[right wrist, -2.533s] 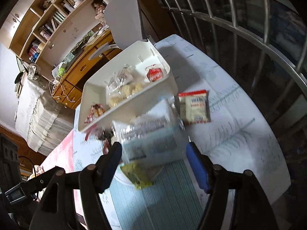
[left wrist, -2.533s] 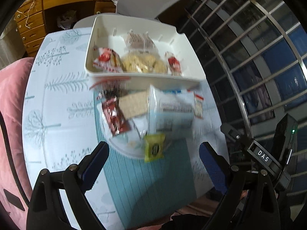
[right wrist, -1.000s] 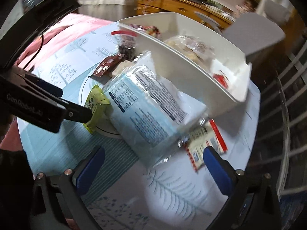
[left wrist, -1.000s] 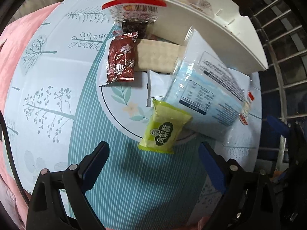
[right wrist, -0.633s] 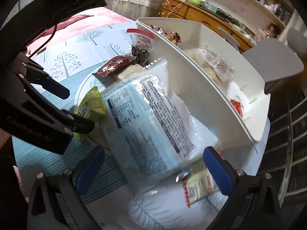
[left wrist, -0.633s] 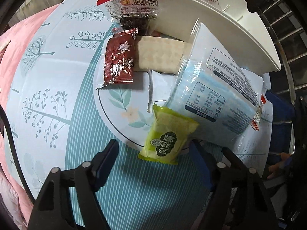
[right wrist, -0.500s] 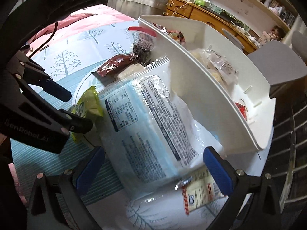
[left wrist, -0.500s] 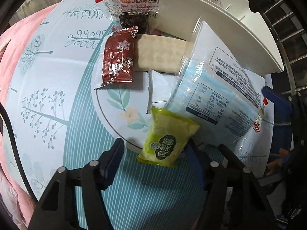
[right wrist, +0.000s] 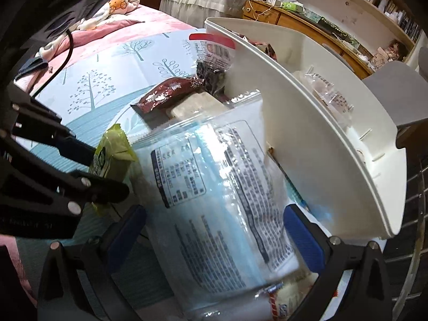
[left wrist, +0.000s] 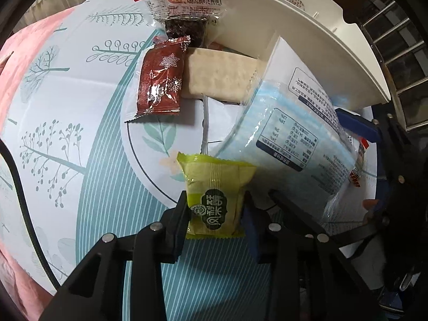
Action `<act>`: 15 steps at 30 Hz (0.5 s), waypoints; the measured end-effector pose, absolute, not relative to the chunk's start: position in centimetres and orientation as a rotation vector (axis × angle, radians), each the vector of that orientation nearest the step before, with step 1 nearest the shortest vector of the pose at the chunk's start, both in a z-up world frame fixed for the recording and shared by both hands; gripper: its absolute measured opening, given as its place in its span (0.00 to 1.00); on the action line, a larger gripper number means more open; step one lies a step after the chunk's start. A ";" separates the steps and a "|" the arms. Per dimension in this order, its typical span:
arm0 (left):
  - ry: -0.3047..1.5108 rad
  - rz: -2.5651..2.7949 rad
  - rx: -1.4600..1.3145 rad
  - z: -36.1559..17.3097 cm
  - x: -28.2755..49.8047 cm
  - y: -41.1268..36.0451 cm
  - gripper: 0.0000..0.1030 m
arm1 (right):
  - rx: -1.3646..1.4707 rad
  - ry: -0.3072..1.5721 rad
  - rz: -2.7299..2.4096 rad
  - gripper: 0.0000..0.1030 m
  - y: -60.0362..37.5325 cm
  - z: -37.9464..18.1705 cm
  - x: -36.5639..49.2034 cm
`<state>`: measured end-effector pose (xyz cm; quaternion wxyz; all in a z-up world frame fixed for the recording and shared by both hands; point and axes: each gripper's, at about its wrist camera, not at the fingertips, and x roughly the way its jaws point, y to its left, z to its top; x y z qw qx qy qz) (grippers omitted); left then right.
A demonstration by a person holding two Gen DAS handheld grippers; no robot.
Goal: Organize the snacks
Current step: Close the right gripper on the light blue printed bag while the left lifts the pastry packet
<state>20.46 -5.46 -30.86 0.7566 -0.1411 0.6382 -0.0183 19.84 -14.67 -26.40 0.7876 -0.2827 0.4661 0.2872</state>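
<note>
Since half a second ago: left gripper (left wrist: 215, 214) narrowed from spread to pinched on the green snack packet (left wrist: 214, 187); right gripper (right wrist: 214, 230) pushed further along the big blue-and-white bag (right wrist: 214, 187).
Left gripper: fingers pressed against both sides of the green snack packet's near end, packet lying at the edge of the white circle printed on the tablecloth (left wrist: 80, 93).
Right gripper: spread wide, blue pads either side of the bag (contact not clear).
Blue-and-white bag: leaning against the outer wall of the white bin (right wrist: 334, 160), one corner over the green packet's far edge.
Dark red wrapper (left wrist: 160, 80): flat on the cloth, touching the pale cracker pack (left wrist: 219, 77).
Red-topped clear pouch (left wrist: 187, 10): just beside the bin wall, behind the red wrapper.
Small red-and-white packet (right wrist: 283, 302): partly under the bag.
</note>
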 end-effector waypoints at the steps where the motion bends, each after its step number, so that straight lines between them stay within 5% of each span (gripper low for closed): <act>1: 1.389 -0.040 -0.310 -30.9 20.4 -5.4 0.34 | -0.600 1.007 0.621 1.00 -14.7 -26.5 19.9; 15: 1.354 0.065 -0.430 -29.2 19.2 -3.2 0.34 | -0.496 1.125 0.568 0.95 -14.9 -26.7 21.1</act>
